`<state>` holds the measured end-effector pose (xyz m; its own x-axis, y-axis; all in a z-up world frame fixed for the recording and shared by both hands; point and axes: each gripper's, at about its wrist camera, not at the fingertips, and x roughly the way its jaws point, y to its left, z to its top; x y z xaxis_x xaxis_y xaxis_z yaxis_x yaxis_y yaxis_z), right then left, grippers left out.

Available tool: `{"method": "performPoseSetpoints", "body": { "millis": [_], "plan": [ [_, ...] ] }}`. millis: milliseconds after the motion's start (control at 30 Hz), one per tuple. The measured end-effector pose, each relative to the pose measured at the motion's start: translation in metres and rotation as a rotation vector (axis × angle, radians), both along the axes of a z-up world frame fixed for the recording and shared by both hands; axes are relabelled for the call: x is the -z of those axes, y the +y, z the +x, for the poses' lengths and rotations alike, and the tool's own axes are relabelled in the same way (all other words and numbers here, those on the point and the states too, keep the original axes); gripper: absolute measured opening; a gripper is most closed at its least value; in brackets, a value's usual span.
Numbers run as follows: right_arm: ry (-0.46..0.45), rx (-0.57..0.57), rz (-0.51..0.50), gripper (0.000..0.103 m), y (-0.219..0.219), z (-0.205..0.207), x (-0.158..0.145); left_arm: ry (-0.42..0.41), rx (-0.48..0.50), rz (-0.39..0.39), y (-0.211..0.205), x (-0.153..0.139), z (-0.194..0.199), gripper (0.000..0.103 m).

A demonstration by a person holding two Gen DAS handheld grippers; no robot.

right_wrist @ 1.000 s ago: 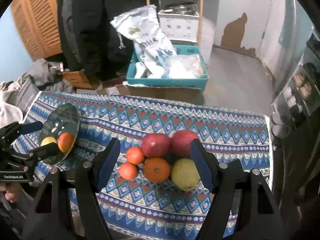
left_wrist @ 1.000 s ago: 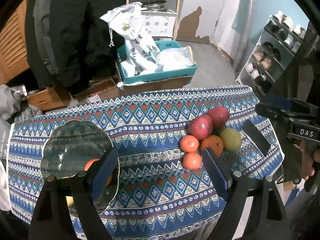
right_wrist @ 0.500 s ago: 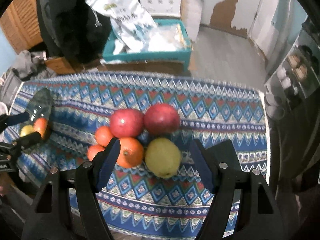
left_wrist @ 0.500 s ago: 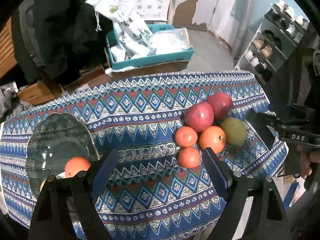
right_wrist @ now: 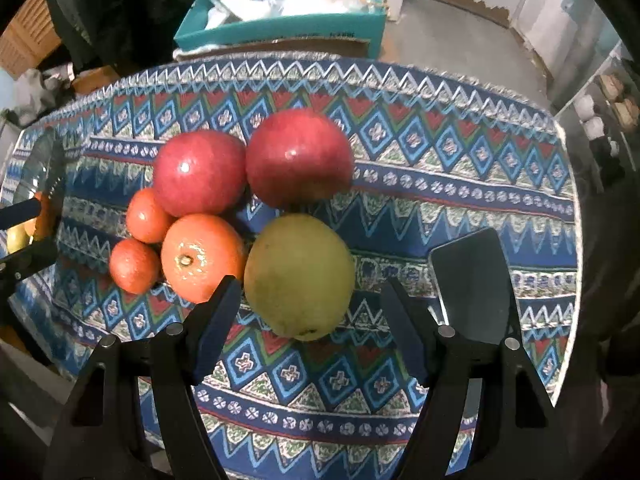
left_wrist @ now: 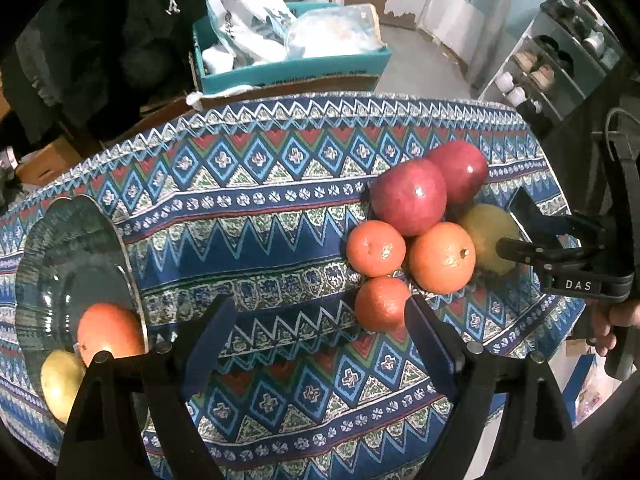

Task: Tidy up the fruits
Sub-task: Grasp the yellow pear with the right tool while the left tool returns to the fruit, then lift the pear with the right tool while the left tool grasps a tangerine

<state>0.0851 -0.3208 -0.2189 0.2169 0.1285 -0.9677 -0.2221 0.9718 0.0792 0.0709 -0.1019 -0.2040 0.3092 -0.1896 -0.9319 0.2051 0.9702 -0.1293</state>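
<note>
A pile of fruit lies on the patterned tablecloth [left_wrist: 260, 208]: two red apples [right_wrist: 200, 178] [right_wrist: 298, 158], a large orange [right_wrist: 202, 258], two small tangerines [right_wrist: 146, 216] [right_wrist: 134, 266] and a yellow-green pear [right_wrist: 300, 276]. My right gripper [right_wrist: 312, 316] is open, its jaws either side of the pear's near end. My left gripper [left_wrist: 320, 332] is open and empty above the cloth, with the lower tangerine [left_wrist: 380, 304] by its right finger. A glass plate [left_wrist: 60, 248] at left holds an orange [left_wrist: 108, 332] and a yellow fruit [left_wrist: 62, 380].
A dark phone [right_wrist: 474, 284] lies on the cloth right of the pear. Behind the table stands a teal box [left_wrist: 296, 64] with bags in it. A shoe rack [left_wrist: 560, 52] stands at the far right. The right gripper also shows in the left wrist view [left_wrist: 560, 256].
Both grippers have moved forward and down towards the table. The right gripper has closed in on the pear. The left gripper has shifted right from the plate towards the fruit pile.
</note>
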Motion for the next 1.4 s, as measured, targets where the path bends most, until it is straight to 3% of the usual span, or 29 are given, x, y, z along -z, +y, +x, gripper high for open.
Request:
{"method": "performPoseSetpoints", "body": {
  "millis": [433, 633, 1033, 1400],
  "plan": [
    [0.046, -0.027, 0.058, 0.073, 0.006, 0.011, 0.029, 0.052, 0.036, -0.007, -0.013, 0.025, 0.003, 0.088],
    [0.107, -0.02, 0.056, 0.073, 0.0, 0.013, 0.045, 0.066, 0.054, -0.016, -0.02, 0.031, 0.004, 0.088],
    [0.022, -0.023, 0.017, 0.072, 0.012, 0.016, 0.044, 0.093, 0.089, -0.025, -0.041, 0.045, 0.006, 0.088],
    [-0.049, 0.077, 0.056, 0.072, -0.014, 0.004, 0.01, 0.12, 0.095, -0.032, -0.053, 0.061, 0.011, 0.088]
  ]
}}
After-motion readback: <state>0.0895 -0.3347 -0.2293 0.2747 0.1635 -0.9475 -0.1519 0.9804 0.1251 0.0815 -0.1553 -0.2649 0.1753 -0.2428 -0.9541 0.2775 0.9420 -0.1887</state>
